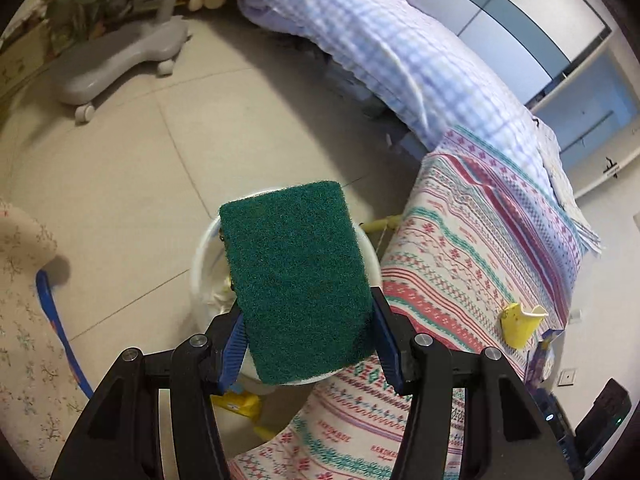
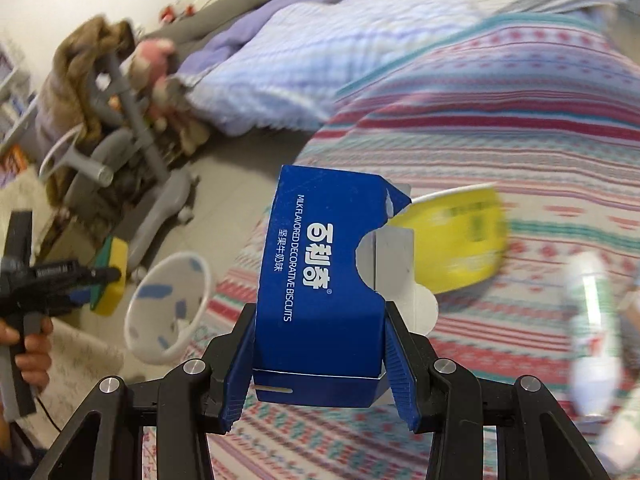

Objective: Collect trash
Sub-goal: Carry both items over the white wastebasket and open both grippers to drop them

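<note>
Left gripper: the left gripper [image 1: 308, 340] has its blue-padded fingers closed against the two long edges of a dark green rectangular scouring sponge [image 1: 298, 280]; the right wrist view shows the same sponge [image 2: 111, 280] with a yellow foam body under the green face. Gripping near one end leaves most of the sponge projecting forward, probably so it can fall free once the fingers part.

Bin: a white round plastic waste bin [image 1: 200, 264] stands on the beige tiled floor [image 1: 140, 160] just beside the bed, directly beyond and below the sponge. Scraps already lie inside it. The sponge appears to be held over the opening for dropping, though how high above it cannot be told.

Right gripper: the right gripper [image 2: 318, 364] is clamped on the lower end of a blue cardboard biscuit box with white lettering [image 2: 320, 264], whose torn top flap stands open. It is carried above the striped patterned bedspread [image 2: 500, 128], with the bin [image 2: 168, 304] off to the left, so the box looks next in line.

Remaining trash: a crumpled yellow paper cup [image 2: 452, 240] lies on the bedspread close behind the box, also seen from the left wrist [image 1: 520, 324]. A blurred white bottle-like item [image 2: 592, 320] lies further right; what it is cannot be told.

Progress: judging by the layout, collection is midway, both hands loaded and at least the cup left.

Risk: the bin mouth is narrow, so a tilted sponge could catch the rim.
</note>
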A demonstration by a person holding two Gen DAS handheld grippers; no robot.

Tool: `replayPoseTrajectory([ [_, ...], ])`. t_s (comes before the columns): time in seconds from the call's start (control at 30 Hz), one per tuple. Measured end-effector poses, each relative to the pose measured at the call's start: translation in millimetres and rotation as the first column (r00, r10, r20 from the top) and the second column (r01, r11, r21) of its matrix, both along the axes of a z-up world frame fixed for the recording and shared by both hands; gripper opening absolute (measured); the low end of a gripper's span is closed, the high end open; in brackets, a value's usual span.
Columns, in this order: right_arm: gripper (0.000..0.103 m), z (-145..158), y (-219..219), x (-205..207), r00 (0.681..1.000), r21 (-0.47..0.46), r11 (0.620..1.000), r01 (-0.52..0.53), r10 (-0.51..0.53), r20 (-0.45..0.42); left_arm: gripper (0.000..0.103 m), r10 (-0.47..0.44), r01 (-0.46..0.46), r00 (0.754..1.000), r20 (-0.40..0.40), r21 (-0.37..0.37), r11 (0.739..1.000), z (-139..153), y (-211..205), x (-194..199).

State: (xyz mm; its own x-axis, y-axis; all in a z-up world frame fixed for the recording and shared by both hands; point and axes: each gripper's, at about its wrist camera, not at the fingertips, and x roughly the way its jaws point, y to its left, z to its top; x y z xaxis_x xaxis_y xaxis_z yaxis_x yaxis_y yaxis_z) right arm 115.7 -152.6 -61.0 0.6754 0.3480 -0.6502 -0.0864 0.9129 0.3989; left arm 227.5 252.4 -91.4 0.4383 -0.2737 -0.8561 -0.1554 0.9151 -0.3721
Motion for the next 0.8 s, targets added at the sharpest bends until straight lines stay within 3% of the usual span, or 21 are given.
replayPoseTrajectory([
  [0.43, 0.051, -32, 127, 34, 0.976, -0.044, 0.976, -0.212, 0.209, -0.061, 0.058, 0.12, -0.125, 0.991, -0.052, -0.132, 0.983, -14, 39, 8],
  [0.63, 0.051, -43, 182, 67, 0.948, 0.06, 0.951, -0.305, 0.309, -0.078, 0.058, 0.179, -0.186, 0.982, -0.059, -0.151, 0.971, -16, 55, 7],
  [0.8, 0.051, -54, 228, 98, 0.917, 0.077, 0.923, -0.376, 0.383, -0.11, 0.058, 0.236, -0.243, 0.97, -0.063, -0.148, 0.959, -20, 66, 6],
])
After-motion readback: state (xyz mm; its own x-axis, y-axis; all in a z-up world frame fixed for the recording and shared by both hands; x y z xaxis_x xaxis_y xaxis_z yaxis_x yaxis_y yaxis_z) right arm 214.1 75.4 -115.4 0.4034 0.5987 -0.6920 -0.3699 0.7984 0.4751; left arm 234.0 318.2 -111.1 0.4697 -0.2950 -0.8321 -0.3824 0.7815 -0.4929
